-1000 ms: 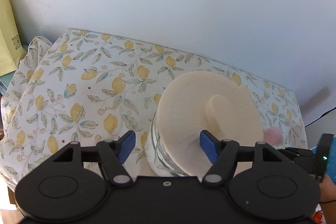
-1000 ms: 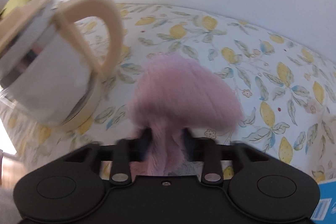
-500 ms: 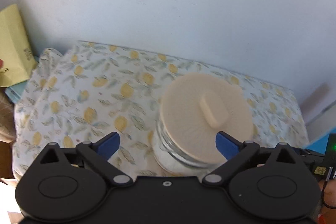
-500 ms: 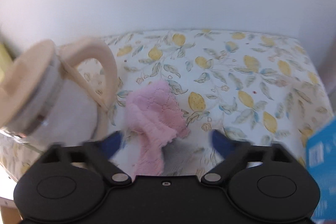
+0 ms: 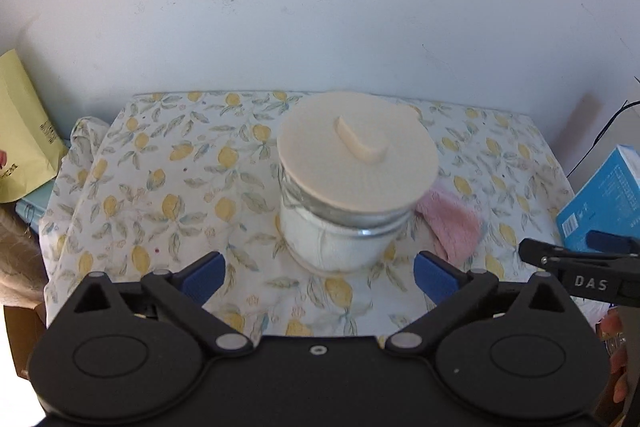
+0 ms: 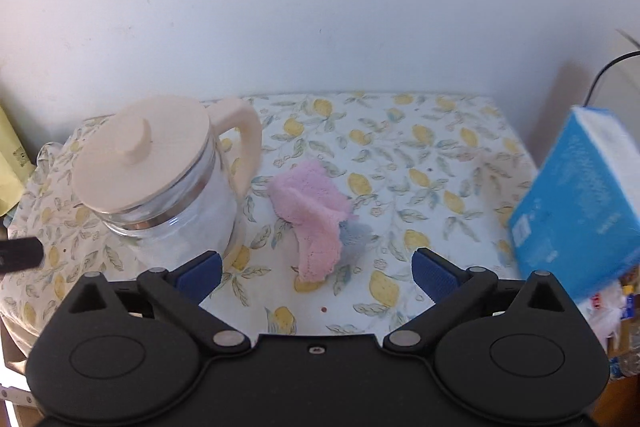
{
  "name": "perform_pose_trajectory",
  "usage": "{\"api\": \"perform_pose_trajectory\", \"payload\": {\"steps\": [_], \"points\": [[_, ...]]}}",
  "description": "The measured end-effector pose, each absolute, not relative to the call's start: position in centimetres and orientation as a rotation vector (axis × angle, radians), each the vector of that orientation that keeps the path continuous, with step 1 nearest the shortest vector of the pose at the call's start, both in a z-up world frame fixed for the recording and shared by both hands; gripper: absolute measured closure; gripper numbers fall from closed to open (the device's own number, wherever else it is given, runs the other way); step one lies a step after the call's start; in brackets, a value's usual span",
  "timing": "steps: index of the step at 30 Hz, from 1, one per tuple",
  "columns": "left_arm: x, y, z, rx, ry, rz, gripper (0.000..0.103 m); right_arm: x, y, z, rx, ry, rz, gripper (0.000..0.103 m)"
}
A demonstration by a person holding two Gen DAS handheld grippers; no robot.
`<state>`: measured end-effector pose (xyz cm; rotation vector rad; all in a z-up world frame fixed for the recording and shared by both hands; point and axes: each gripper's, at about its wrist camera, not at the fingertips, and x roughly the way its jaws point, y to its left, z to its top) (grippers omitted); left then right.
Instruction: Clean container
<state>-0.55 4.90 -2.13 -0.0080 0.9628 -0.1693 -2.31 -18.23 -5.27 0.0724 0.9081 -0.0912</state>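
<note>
Presently, at far left, a yellow paper bag [image 5: 22, 131] stands against the white wall beside the desk [image 5: 132, 195], which carries a lemon-print cloth. The left gripper [image 5: 318, 273] hangs above the near edge of the desk, jaws spread wide, holding nothing. Just ahead of it the glass container [image 5: 340, 231] stands upright on the cloth, closed by a cream lid [image 5: 356, 159] with a raised knob; in the right wrist view the cream handle [image 6: 246, 143] shows on the side facing the cloth rag. The pink cloth [image 6: 312, 211] lies crumpled on the desk just right of the container, apart from it in the right wrist view. The right gripper [image 6: 316, 271] is likewise wide apart and empty, near the rag but not touching it. At far right a blue box [image 6: 580, 203] sits tilted by the desk edge.
</note>
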Motion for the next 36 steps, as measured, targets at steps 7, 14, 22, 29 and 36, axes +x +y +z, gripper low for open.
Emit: {"api": "perform_pose_trajectory", "payload": {"steps": [7,14,22,29,36], "points": [[-2.9,2.9,-1.6,0.014,0.981,-0.099,0.000,-3.7,-18.7,-3.1,0.115,0.935,-0.077,0.000],[-4.2,0.6,-0.4,0.002,0.974,-0.079,0.000,-5.5,-19.3,-1.7,0.078,0.963,-0.063,0.000],[-5.0,-1.5,-0.4,0.051,0.997,-0.043,0.000,-6.6,-20.8,-0.8,0.072,0.953,-0.069,0.000],[-5.2,-1.6,-0.5,0.046,1.014,-0.061,0.000,-7.0,-21.4,-1.5,0.081,0.981,-0.047,0.000],[-5.7,-1.8,-0.6,0.045,1.025,-0.061,0.000,-7.2,-21.5,-1.9,0.099,0.995,-0.047,0.000]]}}
